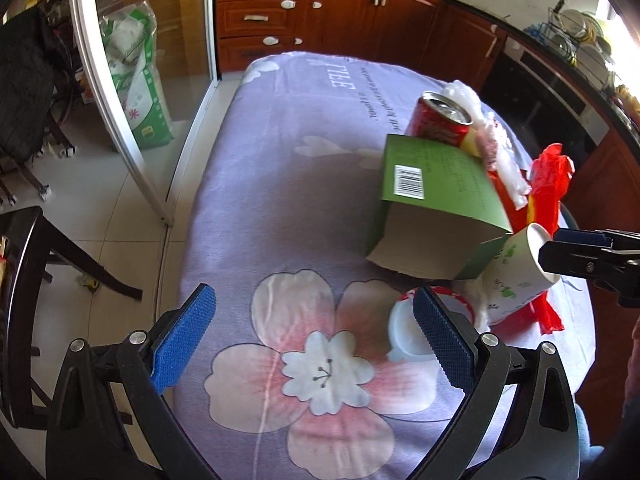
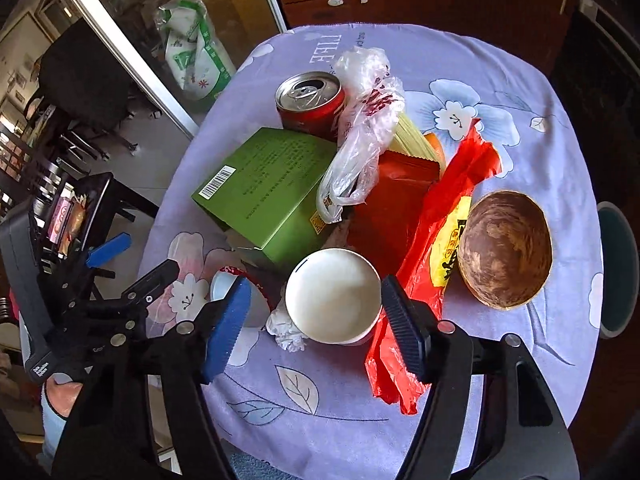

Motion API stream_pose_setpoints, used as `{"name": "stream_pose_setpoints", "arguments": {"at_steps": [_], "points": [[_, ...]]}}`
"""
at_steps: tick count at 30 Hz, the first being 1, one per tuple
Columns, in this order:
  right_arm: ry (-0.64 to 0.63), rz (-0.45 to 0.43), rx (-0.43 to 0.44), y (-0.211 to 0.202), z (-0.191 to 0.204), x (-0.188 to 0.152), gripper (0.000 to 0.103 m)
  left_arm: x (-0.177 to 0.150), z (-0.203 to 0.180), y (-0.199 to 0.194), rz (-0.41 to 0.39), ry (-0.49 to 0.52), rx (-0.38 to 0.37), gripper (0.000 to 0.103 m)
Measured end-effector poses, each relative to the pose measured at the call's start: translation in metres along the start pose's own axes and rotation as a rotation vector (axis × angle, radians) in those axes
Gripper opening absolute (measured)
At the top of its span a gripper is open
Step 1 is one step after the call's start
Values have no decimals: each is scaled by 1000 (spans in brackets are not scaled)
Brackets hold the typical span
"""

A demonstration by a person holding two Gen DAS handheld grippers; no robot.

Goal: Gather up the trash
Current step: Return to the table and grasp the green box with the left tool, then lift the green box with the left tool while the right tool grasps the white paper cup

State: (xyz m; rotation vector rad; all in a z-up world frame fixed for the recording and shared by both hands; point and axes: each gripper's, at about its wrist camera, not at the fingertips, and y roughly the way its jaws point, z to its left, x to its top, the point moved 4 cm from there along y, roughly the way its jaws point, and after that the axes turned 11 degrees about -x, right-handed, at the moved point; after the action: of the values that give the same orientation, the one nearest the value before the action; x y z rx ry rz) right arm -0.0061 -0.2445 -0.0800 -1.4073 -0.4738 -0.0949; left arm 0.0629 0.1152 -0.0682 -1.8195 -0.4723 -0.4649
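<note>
The trash sits heaped on the near-right part of a round table under a lilac flowered cloth. Nearest is a white paper cup printed with green leaves, standing upright and empty; the right hand-held gripper hangs over it with a blue pad on either side of the rim, jaws partly open and not visibly pressing on the cup, so it has hold of nothing. A crumpled white tissue lies against the cup's left side, and a red plastic bag with a yellow print runs along its right. Just beyond the cup a green cardboard box lies on its side, barcode up, its open end showing in the left wrist view. Behind the box stands an opened red drink can, with a clear plastic bag draped beside it over red and yellow packets. To the right, a brown paper bowl rests tilted on the cloth. The left hand-held gripper hovers left of the cup, jaws wide apart and empty, its right pad in front of a small white lid. Further off are wooden cabinets, a glass door and a dark chair.
</note>
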Motion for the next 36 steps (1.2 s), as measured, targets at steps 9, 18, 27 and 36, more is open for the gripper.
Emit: {"name": "stream_pose_setpoints", "arguments": {"at_steps": [9,18,27,36], "points": [[22,-39,-60,-1,-19,8,73,20,-2,29,0,59,-22,99],[-11,14,-60,17,-14,-9,73,45,-21,65,29,128,-52,60],[25,-8,-24,14,-24,-14,52,45,-40,81,61,164,-59,6],[86,-67,79,-26,-38,-5,52,40,-43,34,-18,123,-36,6]]}}
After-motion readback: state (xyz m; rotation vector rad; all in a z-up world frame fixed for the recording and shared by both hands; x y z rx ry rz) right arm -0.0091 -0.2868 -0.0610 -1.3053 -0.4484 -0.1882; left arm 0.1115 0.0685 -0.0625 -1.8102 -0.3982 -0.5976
